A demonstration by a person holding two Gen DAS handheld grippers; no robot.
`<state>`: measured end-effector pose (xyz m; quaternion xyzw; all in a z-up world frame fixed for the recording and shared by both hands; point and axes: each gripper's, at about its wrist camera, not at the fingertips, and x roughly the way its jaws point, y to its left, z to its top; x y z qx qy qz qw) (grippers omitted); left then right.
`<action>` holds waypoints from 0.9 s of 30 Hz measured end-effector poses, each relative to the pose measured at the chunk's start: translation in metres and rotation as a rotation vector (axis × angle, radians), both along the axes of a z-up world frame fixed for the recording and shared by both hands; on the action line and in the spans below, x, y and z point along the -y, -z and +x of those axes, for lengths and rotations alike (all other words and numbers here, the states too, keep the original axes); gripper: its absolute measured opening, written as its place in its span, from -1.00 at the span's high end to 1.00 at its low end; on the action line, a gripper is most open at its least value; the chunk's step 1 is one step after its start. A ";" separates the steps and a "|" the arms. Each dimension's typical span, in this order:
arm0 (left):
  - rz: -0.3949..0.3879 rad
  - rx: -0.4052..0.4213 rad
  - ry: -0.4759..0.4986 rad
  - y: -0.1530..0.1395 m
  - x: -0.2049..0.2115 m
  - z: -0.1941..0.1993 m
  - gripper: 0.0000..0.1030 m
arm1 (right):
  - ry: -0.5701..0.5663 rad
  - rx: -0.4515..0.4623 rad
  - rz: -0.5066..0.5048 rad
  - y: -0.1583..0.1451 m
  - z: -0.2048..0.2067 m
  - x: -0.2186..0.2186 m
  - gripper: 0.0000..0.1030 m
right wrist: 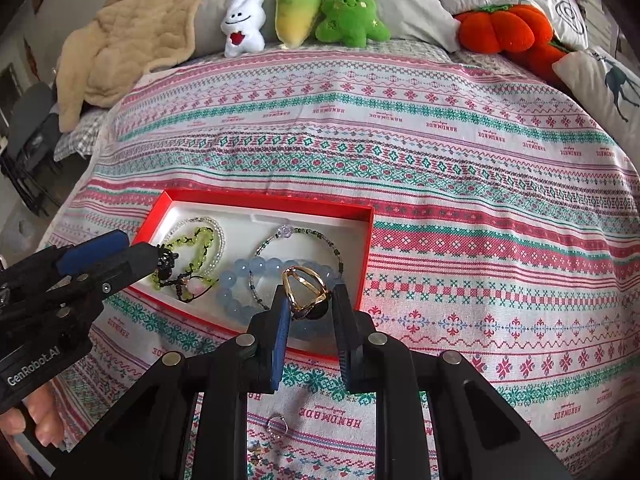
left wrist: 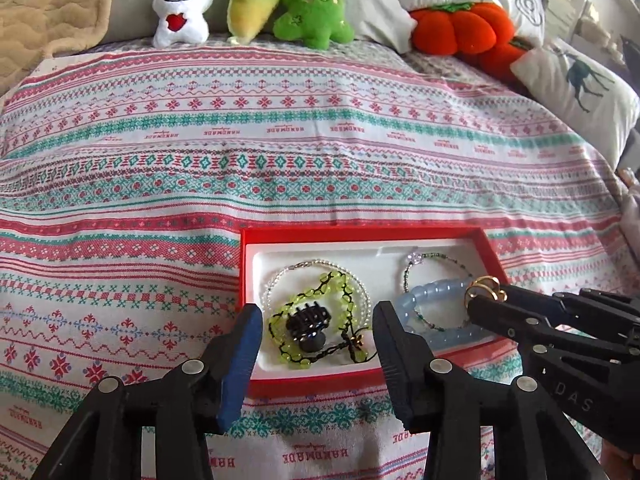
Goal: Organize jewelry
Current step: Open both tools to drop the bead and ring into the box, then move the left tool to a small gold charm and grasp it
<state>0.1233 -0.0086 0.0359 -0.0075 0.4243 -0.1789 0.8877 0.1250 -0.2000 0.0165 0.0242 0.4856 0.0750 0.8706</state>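
A red box (left wrist: 360,235) with a white liner lies on the patterned bedspread; it also shows in the right wrist view (right wrist: 264,200). In it lie a green bead bracelet (left wrist: 332,288), a pearl bracelet (left wrist: 280,276), a pale blue bead bracelet (left wrist: 432,300), a thin beaded bracelet (right wrist: 304,236) and a black hair claw (left wrist: 308,322). My left gripper (left wrist: 318,344) is open just above the claw. My right gripper (right wrist: 310,304) is shut on a gold ring (right wrist: 304,286) above the box's right end; the ring also shows in the left wrist view (left wrist: 486,289).
Two small rings (right wrist: 276,426) lie on the bedspread in front of the box, below my right gripper. Plush toys (left wrist: 248,0), an orange pumpkin cushion (left wrist: 460,26) and pillows (left wrist: 576,80) line the far edge. A beige blanket (right wrist: 132,36) lies at the far left.
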 end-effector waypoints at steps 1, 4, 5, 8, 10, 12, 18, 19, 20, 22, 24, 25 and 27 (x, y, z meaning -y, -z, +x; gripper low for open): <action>0.011 -0.006 -0.005 0.001 -0.001 -0.001 -0.05 | -0.002 0.000 0.000 0.000 0.000 0.000 0.56; 0.043 -0.042 -0.025 0.005 -0.005 -0.003 -0.27 | -0.003 -0.009 0.009 -0.002 -0.001 -0.001 0.55; 0.052 -0.058 -0.035 0.006 -0.006 -0.005 -0.35 | -0.003 -0.016 0.014 -0.003 -0.002 -0.001 0.55; 0.069 -0.104 -0.067 0.010 -0.011 -0.009 -0.49 | -0.016 -0.020 0.030 -0.009 -0.007 -0.002 0.42; 0.073 -0.130 -0.086 0.011 -0.014 -0.013 -0.55 | -0.017 -0.004 0.034 -0.016 -0.012 -0.001 0.14; 0.074 -0.149 -0.103 0.011 -0.015 -0.016 -0.58 | -0.016 0.010 0.043 -0.022 -0.017 0.001 0.00; 0.098 -0.191 -0.122 0.010 -0.015 -0.028 -0.65 | 0.029 -0.022 0.062 -0.029 -0.029 0.012 -0.05; 0.103 -0.197 -0.122 0.010 -0.014 -0.029 -0.65 | 0.041 -0.030 0.065 -0.030 -0.031 0.014 -0.08; 0.105 -0.201 -0.120 0.010 -0.014 -0.031 -0.65 | 0.055 -0.040 0.068 -0.030 -0.034 0.017 -0.12; 0.109 -0.206 -0.117 0.009 -0.012 -0.036 -0.66 | 0.080 -0.062 0.084 -0.031 -0.040 0.023 -0.16; 0.122 -0.210 -0.120 0.009 -0.010 -0.039 -0.66 | 0.100 -0.082 0.099 -0.030 -0.046 0.029 -0.18; 0.129 -0.213 -0.121 0.009 -0.009 -0.040 -0.66 | 0.112 -0.091 0.104 -0.030 -0.049 0.032 -0.19; 0.142 -0.219 -0.127 0.011 -0.007 -0.043 -0.68 | 0.133 -0.108 0.113 -0.029 -0.056 0.037 -0.26</action>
